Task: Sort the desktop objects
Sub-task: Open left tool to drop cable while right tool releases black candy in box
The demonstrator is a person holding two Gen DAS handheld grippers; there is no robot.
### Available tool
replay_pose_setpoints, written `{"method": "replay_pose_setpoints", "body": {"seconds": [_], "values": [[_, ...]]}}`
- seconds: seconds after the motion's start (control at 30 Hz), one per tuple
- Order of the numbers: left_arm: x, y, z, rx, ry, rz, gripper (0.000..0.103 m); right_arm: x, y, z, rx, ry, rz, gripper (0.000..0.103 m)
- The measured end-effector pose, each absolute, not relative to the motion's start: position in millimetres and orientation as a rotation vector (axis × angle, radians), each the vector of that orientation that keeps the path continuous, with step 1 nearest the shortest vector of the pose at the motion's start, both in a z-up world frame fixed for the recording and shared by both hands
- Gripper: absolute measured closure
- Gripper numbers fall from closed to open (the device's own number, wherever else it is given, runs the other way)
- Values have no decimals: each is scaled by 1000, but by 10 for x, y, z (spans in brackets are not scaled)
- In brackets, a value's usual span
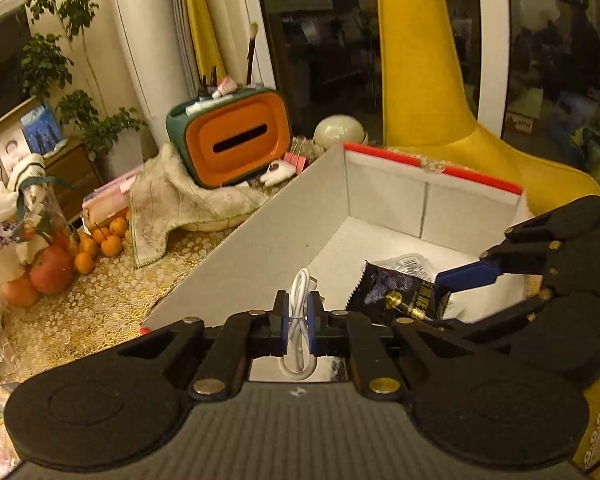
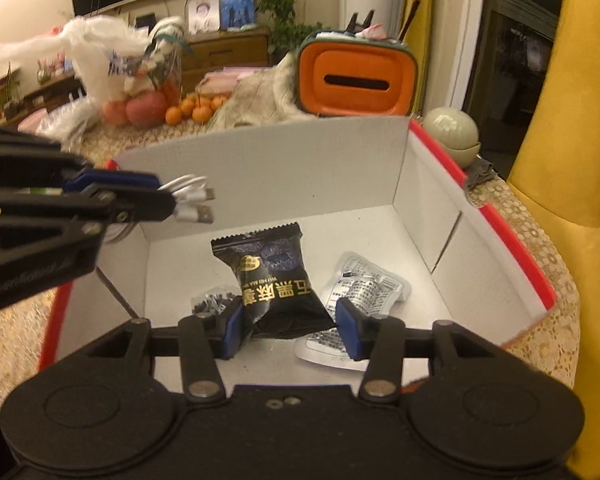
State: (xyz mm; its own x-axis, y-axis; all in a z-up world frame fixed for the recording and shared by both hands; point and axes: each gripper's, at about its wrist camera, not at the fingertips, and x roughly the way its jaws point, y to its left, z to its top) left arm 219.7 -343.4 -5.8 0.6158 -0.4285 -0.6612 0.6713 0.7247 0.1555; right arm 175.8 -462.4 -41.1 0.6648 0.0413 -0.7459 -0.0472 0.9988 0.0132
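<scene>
My left gripper (image 1: 299,305) is shut on a coiled white USB cable (image 1: 299,290), which hangs over the near-left wall of an open white cardboard box with a red rim (image 1: 388,200). The right wrist view shows that gripper (image 2: 156,196) coming in from the left, the cable's plugs (image 2: 198,202) sticking out past its tips. My right gripper (image 2: 288,320) is shut on a black snack packet with gold lettering (image 2: 276,280), low inside the box (image 2: 280,168). On the box floor lie a silver foil packet (image 2: 364,286) and a small bag of dark bits (image 2: 212,303).
Behind the box stand an orange-fronted tissue box (image 1: 236,140) with brushes on top, a rumpled cloth (image 1: 172,200) and a round pale container (image 2: 452,128). Oranges and apples (image 1: 60,260) lie at the left by plastic bags. A yellow chair (image 2: 564,160) stands at the right.
</scene>
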Motion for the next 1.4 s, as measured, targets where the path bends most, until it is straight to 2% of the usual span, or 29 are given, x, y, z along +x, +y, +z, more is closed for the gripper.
{"method": "replay_pose_setpoints", "body": {"seconds": [0.73,0.97,1.1,1.4], "values": [[2724,-3674,-476,470,869,-658,95,2041,-4598,-632,-65,981,44,56],[2767,-3642,-485,447,876,-637,95,2005,-4603,-609,-53,976,23,53],[2795,-3609,-470,410,906,-634,94,1979,-4598,-553,-40,956,16,43],[2645,-3536,-300,368,885,-668,93,1886,-4558,-430,-43,927,30,42]]}}
